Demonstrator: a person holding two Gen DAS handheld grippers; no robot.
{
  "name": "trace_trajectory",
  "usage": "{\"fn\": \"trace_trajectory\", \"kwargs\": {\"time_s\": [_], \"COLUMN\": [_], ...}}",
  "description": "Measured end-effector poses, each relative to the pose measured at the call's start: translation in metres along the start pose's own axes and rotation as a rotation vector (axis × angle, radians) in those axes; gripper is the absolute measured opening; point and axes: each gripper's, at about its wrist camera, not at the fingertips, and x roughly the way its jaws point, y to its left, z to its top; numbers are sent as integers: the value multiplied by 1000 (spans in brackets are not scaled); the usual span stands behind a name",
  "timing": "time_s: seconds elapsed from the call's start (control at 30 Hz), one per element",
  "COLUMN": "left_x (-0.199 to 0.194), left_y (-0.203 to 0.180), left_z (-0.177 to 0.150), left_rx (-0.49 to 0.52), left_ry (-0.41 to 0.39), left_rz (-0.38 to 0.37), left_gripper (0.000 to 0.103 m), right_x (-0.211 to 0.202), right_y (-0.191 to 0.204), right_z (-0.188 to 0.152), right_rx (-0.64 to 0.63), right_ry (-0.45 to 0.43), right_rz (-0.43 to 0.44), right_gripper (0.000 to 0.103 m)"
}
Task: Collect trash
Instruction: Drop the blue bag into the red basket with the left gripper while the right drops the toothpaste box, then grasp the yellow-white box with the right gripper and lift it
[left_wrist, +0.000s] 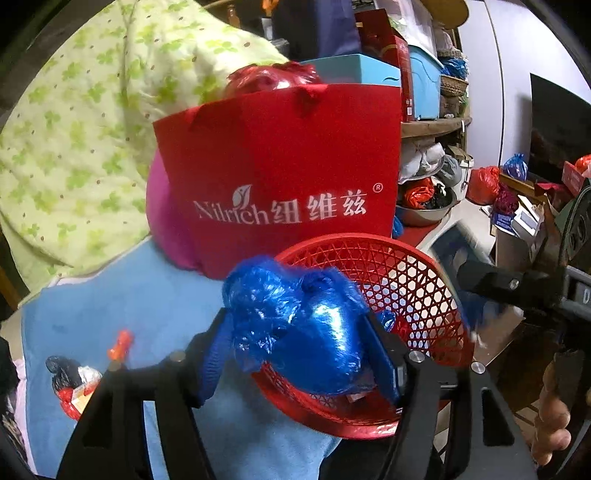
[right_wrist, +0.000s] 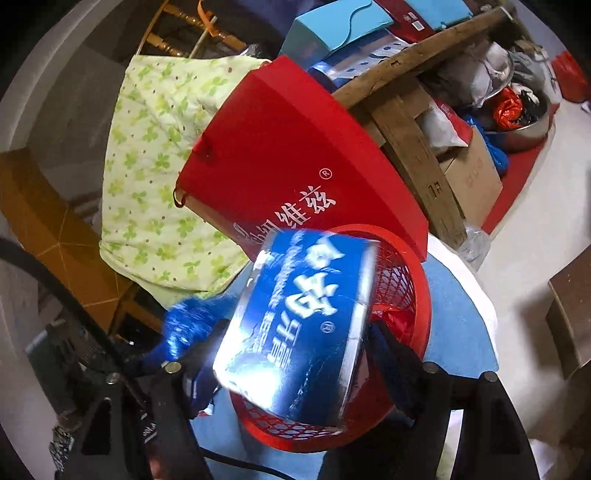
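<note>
L tongs (left_wrist: 295, 343): crumpled blue plastic bag (left_wrist: 295, 325) sits between the fingers, over the near rim of the red mesh basket (left_wrist: 406, 280). Right finger is against the bag; left finger contact is hidden by the bag, so can't tell if clamped or already let go.

R tongs (right_wrist: 291, 354): blue/silver carton w/ white print (right_wrist: 299, 314) is between the fingers, tilted, above the same red mesh basket (right_wrist: 406, 280). Carton is motion-blurred; pad contact isn't clear, so can't tell if gripped or released. Red plastic scrap (right_wrist: 399, 321) is already inside the basket, by the carton's right edge.

Basket sits on a blue cloth (left_wrist: 129, 314), just in front of a red paper bag w/ "Nilrich" print (left_wrist: 277, 177). Green-leaf quilt (left_wrist: 74, 147) is behind-left of the bag. More trash on the cloth at far left of the L view: small black/red wrapper bundle (left_wrist: 70, 384), orange bit (left_wrist: 120, 343). A person's hand (left_wrist: 554, 424) shows at the right edge.
</note>
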Motion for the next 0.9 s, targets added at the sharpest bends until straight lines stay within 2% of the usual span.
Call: {"fn": "trace_trajectory", "kwargs": {"time_s": [0.13,0.33,0.43,0.53,0.7,0.8,0.9], "left_x": [-4,-10,-12,-15,-25,-37,-53], "left_y": [10,19,36,55,98,134,175], "left_z": [-1,-4,-14,-34,-87,-122,-160], "left_rx": [-28,-39,-87,-127,-185,-247,-313], "left_ry": [-12,-33,-21,8,64,96,111], "left_rz": [-11,-5,7,34,126,192,291], "left_gripper": [71,71,71,71,71,71,71], "right_x": [2,-9,-17,-24,-27,-16,3], "right_y": [10,25,29,39,72,100,124], "right_z": [-3,-3,-1,-2,-12,-25,-41], "right_rx": [-8,-48,-66,-109,-218,-283,-321], "right_ry": [-8,-67,-95,-115,-122,-90,-30], "right_rz": [19,20,36,75,163,208,243], "right_gripper": [81,81,81,81,81,81,81]}}
